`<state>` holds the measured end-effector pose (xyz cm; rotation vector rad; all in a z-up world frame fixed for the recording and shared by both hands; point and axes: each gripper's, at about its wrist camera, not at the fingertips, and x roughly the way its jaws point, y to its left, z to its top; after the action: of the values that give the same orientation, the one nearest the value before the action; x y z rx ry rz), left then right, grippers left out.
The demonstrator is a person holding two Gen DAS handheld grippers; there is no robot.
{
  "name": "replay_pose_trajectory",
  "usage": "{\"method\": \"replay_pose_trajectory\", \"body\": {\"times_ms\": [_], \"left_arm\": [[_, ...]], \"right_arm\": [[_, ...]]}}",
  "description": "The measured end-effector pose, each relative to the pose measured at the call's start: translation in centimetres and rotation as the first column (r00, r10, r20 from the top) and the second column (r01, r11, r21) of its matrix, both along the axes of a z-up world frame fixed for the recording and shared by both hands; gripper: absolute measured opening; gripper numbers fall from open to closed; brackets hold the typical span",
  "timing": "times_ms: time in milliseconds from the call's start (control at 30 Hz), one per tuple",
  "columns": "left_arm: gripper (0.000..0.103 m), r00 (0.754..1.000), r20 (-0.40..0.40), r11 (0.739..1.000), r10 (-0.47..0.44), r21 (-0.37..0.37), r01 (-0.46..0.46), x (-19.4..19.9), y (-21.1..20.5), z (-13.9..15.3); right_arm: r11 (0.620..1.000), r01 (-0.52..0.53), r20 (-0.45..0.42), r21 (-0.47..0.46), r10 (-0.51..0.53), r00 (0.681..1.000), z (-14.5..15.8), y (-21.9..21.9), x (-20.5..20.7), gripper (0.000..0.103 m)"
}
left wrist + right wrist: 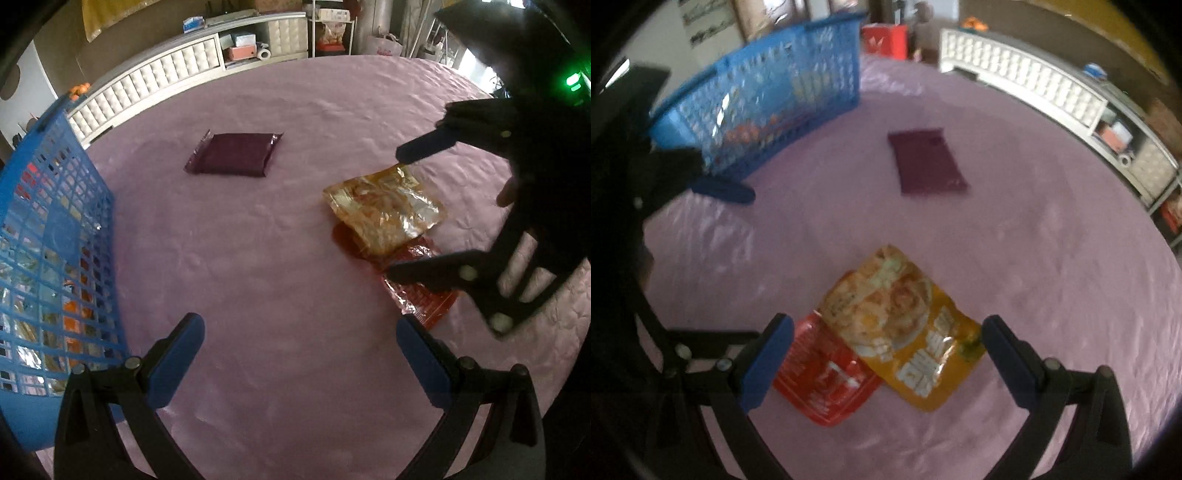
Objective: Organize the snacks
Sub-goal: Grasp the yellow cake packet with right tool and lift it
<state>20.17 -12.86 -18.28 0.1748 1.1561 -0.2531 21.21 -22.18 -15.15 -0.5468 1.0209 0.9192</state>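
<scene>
Snack packets: the yellow packet half covers the red packet; both grippers gape wide, the right wrist view blurred.

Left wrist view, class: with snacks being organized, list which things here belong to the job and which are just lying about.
Belonging to the job:
blue basket
purple packet
yellow packet
red packet
right gripper, jaws open
left gripper, jaws open

Just lying about:
white tufted shelf unit
boxes on its shelves
</scene>
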Motion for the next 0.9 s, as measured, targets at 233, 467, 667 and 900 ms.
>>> {"method": "replay_pose_trajectory", "body": {"times_ms": [233,467,667,900], "left_arm": [[0.103,1.000,-0.014,1.000,0.012,-0.013,-0.012,0.3,0.2,0.0],[0.103,1.000,-0.014,1.000,0.021,-0.017,-0.021,0.5,0.6,0.4],[0.103,1.000,-0.016,1.000,0.019,-0.017,-0.019,0.3,1.0,0.6],[0.103,1.000,-0.015,1.000,0.016,-0.009,-0.016,0.1,0.8,0.8]], "right_arm": [[0.996,0.042,-0.072,0.081,-0.036,0.997,-0.1,-1.1,1.7,0.103],[0.994,0.082,0.012,0.075,-0.083,0.996,0.9,-2.5,1.2,0.052],[0.995,0.081,0.034,0.063,-0.083,0.996,1.2,-2.7,1.4,0.044],[0.987,0.140,0.083,0.082,-0.147,0.986,1.7,-2.8,0.5,0.003]]}}
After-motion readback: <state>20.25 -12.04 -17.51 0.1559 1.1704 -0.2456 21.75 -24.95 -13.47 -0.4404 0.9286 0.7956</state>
